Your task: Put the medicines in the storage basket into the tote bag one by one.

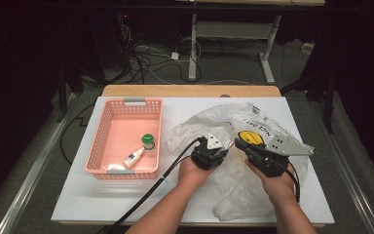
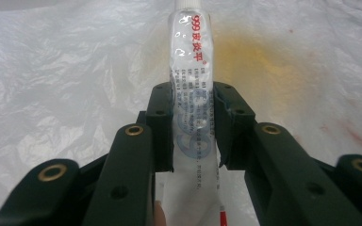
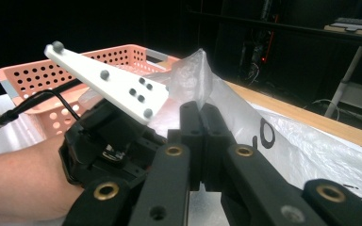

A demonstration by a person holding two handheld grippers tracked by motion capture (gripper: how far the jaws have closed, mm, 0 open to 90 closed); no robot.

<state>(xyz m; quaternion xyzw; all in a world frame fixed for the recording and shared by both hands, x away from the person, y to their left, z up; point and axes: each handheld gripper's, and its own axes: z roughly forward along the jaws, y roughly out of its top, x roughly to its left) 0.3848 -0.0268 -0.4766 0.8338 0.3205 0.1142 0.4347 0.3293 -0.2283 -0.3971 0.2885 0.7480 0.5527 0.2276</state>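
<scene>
Inside the bag (image 1: 253,122), left gripper (image 2: 193,127) clamps tube (image 2: 193,70).

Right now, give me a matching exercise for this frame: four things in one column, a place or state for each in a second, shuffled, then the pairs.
Things:
1. tube
2. plastic bag
3. green-capped bottle
4. yellow round thing

Places or states:
A. standing in the pink basket
B. clamped in the left gripper
C. lying inside the bag
D. a fold pinched by the right gripper

Pairs: 1-B, 2-D, 3-A, 4-C
</scene>
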